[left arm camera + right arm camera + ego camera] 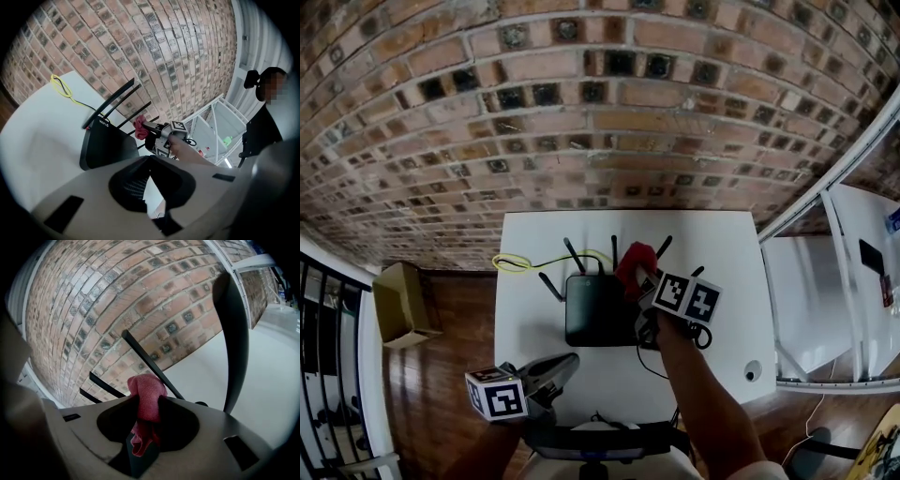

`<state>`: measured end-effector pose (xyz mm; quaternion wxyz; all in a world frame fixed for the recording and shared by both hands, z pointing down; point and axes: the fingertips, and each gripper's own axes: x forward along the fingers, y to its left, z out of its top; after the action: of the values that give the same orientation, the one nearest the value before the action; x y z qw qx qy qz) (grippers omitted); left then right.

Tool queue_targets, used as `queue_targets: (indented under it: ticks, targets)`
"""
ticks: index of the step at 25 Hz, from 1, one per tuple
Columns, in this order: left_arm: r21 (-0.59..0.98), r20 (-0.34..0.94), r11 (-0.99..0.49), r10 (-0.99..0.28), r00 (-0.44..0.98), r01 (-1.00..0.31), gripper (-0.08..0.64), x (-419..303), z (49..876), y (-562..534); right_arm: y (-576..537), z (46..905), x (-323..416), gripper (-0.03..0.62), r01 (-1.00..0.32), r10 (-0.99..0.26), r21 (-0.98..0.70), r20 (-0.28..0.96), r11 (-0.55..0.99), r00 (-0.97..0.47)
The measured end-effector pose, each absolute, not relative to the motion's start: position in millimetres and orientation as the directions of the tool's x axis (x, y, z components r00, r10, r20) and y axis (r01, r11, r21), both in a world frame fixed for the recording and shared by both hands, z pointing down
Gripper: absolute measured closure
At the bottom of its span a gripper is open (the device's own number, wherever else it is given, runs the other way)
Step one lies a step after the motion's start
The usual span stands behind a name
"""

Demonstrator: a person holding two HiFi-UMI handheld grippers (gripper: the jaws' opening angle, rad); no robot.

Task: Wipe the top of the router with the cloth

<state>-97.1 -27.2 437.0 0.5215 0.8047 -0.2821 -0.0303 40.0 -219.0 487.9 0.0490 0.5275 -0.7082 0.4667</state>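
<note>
Brickwork forms the backdrop, a red-brown brick wall point(581, 112) rising behind a white rectangular tabletop point(530, 328). On that tabletop lies a flat black plastic router point(598, 309) with thin black antennas point(573, 255) standing along its far edge and a yellow looped cable point(514, 263) trailing off to the far left. The right gripper point(149, 408) is clamped on a bunched red cloth point(635, 265), whose folds bulge out above and below the pinched jaws. In the head view this cloth sits at the router's far right corner, among the antennas. In the left gripper view it appears just above the rear edge, and contact with the casing cannot be confirmed. The left gripper point(567, 361) rests low at the near left part of the tabletop, jaws together with nothing between them, well apart from the router and pointing towards it. Assessment: the wiping stroke is not yet under way. The router's flat top extends from the cloth towards the near edge and to the left, so the right hand, being nearer, would need to come down onto the top and draw the cloth across it. Risk noted: the antennas stand close beside the cloth and could snag it.
</note>
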Motion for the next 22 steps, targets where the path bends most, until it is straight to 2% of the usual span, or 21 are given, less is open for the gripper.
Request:
queue_targets:
  ticks: [12,18,22]
  targets:
    - [0.844,0.281,-0.277,-0.501,0.819,-0.459,0.537,-115,444,-19,-205,557,43,0.449,-0.839,-0.612,-0.54,0.686,-0.065,-0.394]
    - [0.846,0.288,-0.278,-0.48,0.828,-0.455,0.537,-108,443,-18,-203,538,44,0.45,-0.846,-0.635,-0.532,0.66,-0.018,-0.401]
    - [0.846,0.272,-0.301,-0.465,0.842,-0.44,0.537,-97,443,-19,-199,502,40,0.449,-0.83,-0.68,-0.555,0.589,0.052,-0.436]
